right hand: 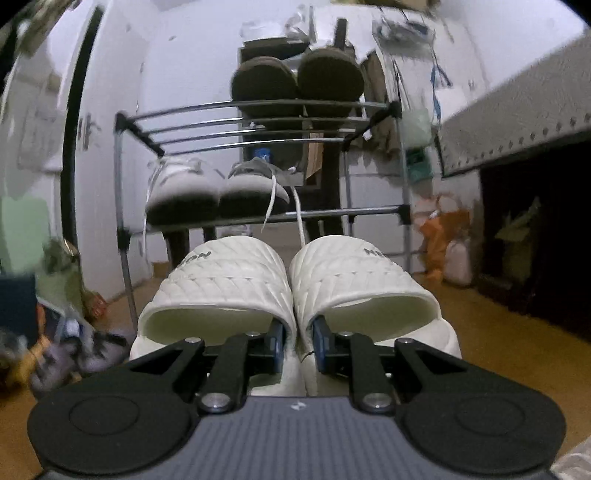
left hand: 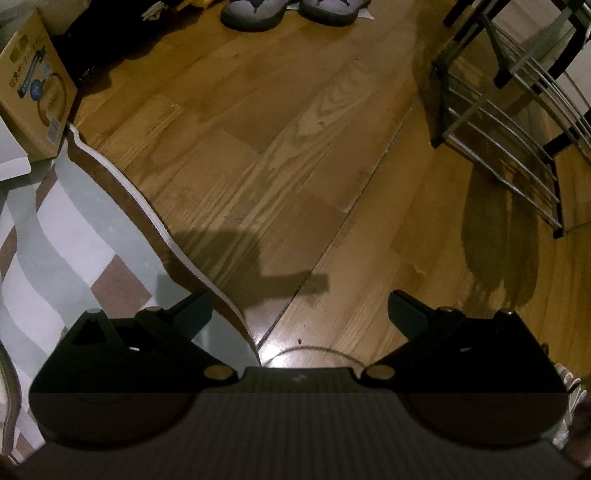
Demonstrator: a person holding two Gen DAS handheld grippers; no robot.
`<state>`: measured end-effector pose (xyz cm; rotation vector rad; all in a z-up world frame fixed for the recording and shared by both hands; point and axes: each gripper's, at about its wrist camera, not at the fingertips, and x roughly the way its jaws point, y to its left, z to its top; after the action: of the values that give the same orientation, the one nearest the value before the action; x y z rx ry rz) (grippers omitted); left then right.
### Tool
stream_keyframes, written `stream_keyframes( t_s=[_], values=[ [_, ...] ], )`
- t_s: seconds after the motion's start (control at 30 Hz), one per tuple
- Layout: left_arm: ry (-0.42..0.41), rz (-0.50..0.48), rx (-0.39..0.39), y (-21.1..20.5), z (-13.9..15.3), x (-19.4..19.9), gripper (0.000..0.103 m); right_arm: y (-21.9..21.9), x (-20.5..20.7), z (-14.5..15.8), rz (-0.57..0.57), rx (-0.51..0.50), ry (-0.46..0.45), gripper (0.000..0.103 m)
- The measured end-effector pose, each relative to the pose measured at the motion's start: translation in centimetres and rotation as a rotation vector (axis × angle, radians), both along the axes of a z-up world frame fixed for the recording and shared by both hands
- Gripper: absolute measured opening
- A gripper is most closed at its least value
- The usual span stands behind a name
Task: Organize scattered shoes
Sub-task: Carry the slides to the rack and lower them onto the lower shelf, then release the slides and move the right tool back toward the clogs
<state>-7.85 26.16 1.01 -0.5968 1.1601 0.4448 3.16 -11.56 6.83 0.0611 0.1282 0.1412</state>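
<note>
In the right wrist view, the right gripper (right hand: 297, 341) has its fingers nearly closed, pinching the inner edges of a pair of white slides (right hand: 284, 291) held together at the frame's centre. Behind them stands a metal shoe rack (right hand: 258, 118) holding sneakers (right hand: 218, 188). In the left wrist view, the left gripper (left hand: 300, 308) points down at the wooden floor (left hand: 277, 147), fingers spread wide and empty. Grey sandals (left hand: 291, 13) lie at the top edge.

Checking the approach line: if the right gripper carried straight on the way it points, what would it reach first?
The right gripper, shut on the white slides, points at the shoe rack. The slides' toes would likely meet its middle-shelf front rail, just under the sneakers, though depth is unclear.
</note>
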Motion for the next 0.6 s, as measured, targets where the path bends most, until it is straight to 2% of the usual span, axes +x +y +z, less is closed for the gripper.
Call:
stream_keyframes(
  t_s=[0.1, 0.33, 0.4, 0.47, 0.5, 0.57, 0.6],
  values=[
    [0.002, 0.002, 0.004, 0.0, -0.1, -0.2, 0.103, 0.6, 5.0, 0.5, -0.005, -0.062, -0.029, 0.017],
    [0.022, -0.002, -0.016, 0.4, -1.0, 0.4, 0.103, 0.4, 19.6, -0.3, -0.06, -0.053, 0.078, 0.018],
    [0.027, 0.004, -0.011, 0.6, -1.1, 0.4, 0.103, 0.6, 22.6, -0.7, -0.084, -0.084, 0.124, 0.019],
    [0.032, 0.005, -0.01, 0.7, -1.3, 0.3, 0.103, 0.3, 24.7, -1.6, -0.051, -0.09, 0.209, 0.029],
    [0.035, 0.005, -0.01, 0.7, -1.4, 0.3, 0.103, 0.2, 25.8, -2.0, -0.035, -0.093, 0.251, 0.031],
    [0.039, -0.003, -0.017, 0.7, -1.8, 0.4, 0.103, -0.4, 26.6, -2.7, -0.01, -0.098, 0.3, 0.046],
    [0.043, -0.011, -0.021, 0.6, -2.0, 0.4, 0.103, -0.9, 25.5, -2.4, -0.018, -0.101, 0.276, 0.061]
  ],
)
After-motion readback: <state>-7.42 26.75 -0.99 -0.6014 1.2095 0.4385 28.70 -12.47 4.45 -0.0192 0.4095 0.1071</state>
